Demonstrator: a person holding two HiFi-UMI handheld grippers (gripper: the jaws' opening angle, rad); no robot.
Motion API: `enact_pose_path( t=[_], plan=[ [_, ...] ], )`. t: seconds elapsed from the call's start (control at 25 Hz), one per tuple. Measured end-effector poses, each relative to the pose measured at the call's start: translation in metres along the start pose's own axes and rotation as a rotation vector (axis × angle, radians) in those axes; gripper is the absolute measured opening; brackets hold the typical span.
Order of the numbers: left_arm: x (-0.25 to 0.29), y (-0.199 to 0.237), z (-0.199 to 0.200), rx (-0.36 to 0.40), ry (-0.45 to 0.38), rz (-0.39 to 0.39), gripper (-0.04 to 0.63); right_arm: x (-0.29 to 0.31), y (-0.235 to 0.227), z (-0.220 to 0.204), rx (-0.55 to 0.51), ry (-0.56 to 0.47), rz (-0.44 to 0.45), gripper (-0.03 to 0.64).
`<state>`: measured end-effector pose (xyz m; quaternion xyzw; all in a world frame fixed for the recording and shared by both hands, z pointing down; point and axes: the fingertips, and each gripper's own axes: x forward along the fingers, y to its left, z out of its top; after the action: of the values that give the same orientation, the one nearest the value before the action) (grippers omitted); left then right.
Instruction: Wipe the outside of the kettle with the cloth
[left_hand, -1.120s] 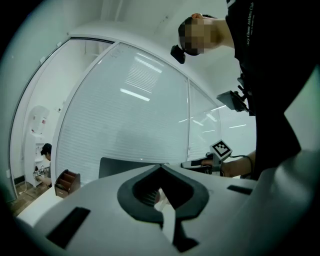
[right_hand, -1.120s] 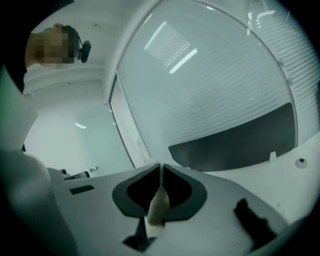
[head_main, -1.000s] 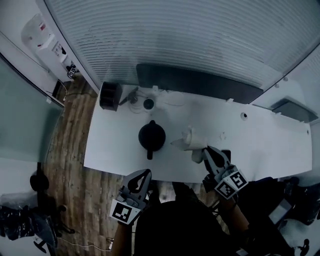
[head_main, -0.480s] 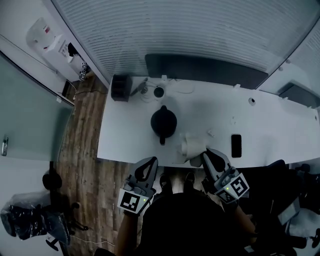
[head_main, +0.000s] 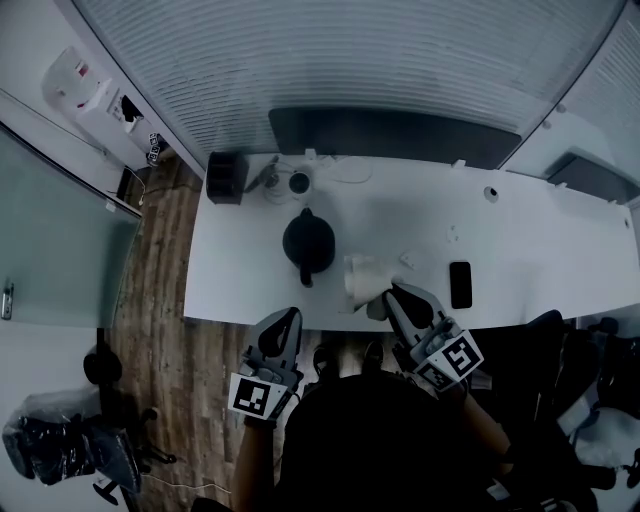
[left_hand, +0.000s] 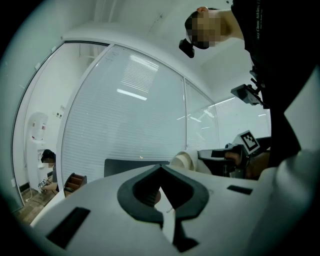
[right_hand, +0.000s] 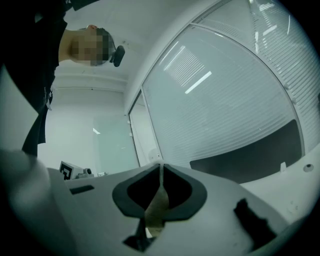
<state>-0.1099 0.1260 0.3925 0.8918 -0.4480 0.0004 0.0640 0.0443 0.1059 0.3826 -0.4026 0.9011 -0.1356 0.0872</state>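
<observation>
Black kettle (head_main: 308, 243) stands upright on the white surface (head_main: 240, 290), handle towards the near edge. Cream cloth (head_main: 361, 275) is bunched just right of the kettle, near the surface's front edge. Right hand-held gripper (head_main: 389, 293) has its jaws pressed together on a thin fold of the cloth (right_hand: 159, 202). Left hand-held gripper (head_main: 285, 318) hangs off the front edge, below the kettle in the head view, jaws pressed together with nothing between them. Phone (head_main: 460, 284) lies right of the cloth, black box (head_main: 226, 177) at the far left corner.
</observation>
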Motion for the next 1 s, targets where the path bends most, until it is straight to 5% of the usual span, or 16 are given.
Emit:
enact_pose_path(
  t=[0.52, 1.0],
  plan=[
    [-0.002, 0.003, -0.026, -0.013, 0.027, 0.017, -0.005, 0.024, -0.016, -0.04, -0.021, 0.073, -0.022, 0.025],
    [0.007, 0.041, -0.095, -0.041, 0.107, 0.026, -0.004, 0.099, -0.042, -0.13, -0.154, 0.271, -0.155, 0.025]
  ],
)
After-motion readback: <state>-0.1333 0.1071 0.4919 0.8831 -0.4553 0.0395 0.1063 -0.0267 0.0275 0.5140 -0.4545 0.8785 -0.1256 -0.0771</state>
